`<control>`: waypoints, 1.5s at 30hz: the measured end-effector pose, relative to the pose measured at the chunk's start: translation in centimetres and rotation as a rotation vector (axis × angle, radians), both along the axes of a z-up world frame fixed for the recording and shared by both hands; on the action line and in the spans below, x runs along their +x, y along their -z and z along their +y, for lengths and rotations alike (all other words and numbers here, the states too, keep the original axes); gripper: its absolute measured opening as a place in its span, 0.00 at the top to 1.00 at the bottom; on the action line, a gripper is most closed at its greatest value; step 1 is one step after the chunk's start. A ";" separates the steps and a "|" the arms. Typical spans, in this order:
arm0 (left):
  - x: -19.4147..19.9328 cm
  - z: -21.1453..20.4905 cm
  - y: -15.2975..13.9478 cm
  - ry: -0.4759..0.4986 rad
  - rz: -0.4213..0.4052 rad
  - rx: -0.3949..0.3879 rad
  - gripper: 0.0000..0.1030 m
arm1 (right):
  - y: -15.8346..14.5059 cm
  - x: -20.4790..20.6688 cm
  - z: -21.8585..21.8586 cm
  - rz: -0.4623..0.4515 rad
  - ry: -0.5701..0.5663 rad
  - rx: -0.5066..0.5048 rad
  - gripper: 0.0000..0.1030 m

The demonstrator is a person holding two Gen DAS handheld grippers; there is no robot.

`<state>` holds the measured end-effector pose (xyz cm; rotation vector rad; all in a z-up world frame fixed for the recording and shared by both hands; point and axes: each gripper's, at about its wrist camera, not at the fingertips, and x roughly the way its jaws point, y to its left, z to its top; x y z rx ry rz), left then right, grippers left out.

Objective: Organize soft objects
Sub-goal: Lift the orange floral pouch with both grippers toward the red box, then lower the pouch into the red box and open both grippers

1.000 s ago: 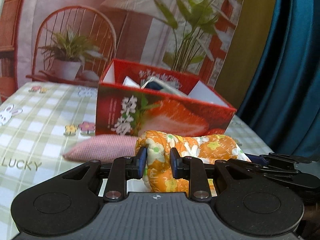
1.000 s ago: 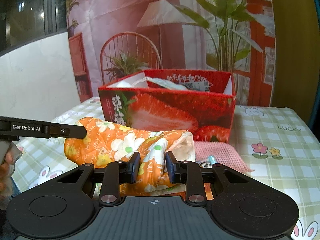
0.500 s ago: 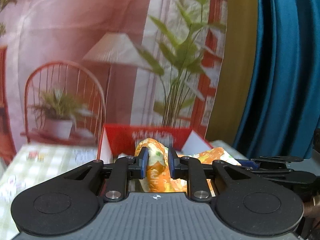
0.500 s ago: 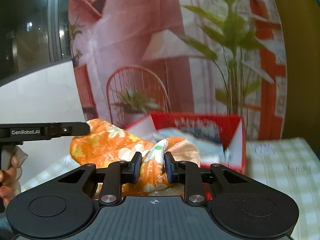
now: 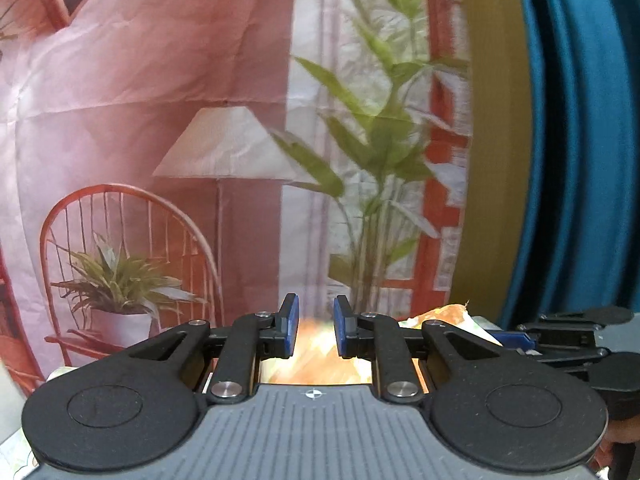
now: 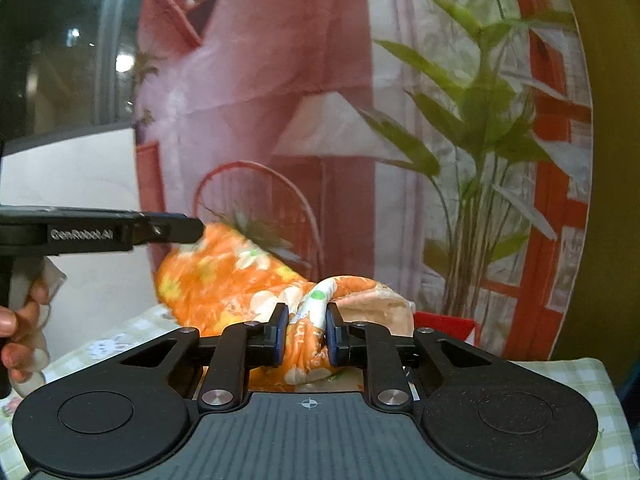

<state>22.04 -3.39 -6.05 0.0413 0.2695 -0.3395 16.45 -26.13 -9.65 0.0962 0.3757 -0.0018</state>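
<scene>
Both your tongs, left [image 5: 314, 332] and right [image 6: 307, 335], clamp the orange floral cloth [image 6: 240, 280], closing tighter; red box [image 6: 444, 322] mostly hidden, left-view cloth blurred.

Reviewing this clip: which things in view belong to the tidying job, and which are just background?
In the job:
- orange floral cloth, pinched by both tongs
- left tongs
- right tongs
- red box, only a corner visible

Background:
- printed backdrop
- blue curtain
- checked tablecloth
</scene>
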 end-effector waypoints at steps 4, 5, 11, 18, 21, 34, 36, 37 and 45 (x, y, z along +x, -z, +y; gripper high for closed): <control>2.6 -0.2 0.8 -0.032 0.035 0.019 0.80 | 1.6 3.0 -1.3 0.067 0.042 0.012 0.84; 3.2 -0.2 1.1 -0.039 0.051 0.014 0.80 | 2.2 3.8 -1.6 0.085 0.052 0.024 0.84; 5.5 -0.5 4.1 -0.014 0.178 0.007 0.80 | 6.4 6.7 -2.0 0.244 0.087 0.089 0.86; 7.4 -1.1 7.5 0.026 0.324 0.027 0.80 | 9.3 9.5 -2.2 0.377 0.104 0.147 0.87; 8.2 -1.8 8.7 0.062 0.391 0.067 0.79 | 9.9 10.4 -2.4 0.431 0.107 0.151 0.87; 11.0 -2.3 11.3 0.078 0.542 0.169 0.79 | 8.7 9.5 -4.0 0.511 0.163 0.119 0.69; 11.2 -2.4 11.4 0.072 0.548 0.177 0.78 | 8.5 9.3 -4.4 0.506 0.176 0.117 0.70; 11.3 -2.4 11.5 0.069 0.550 0.181 0.78 | 8.6 9.2 -4.5 0.508 0.172 0.118 0.71; 10.4 -1.8 10.0 0.020 0.478 0.182 0.54 | 7.8 7.8 -4.5 0.471 0.179 0.145 0.74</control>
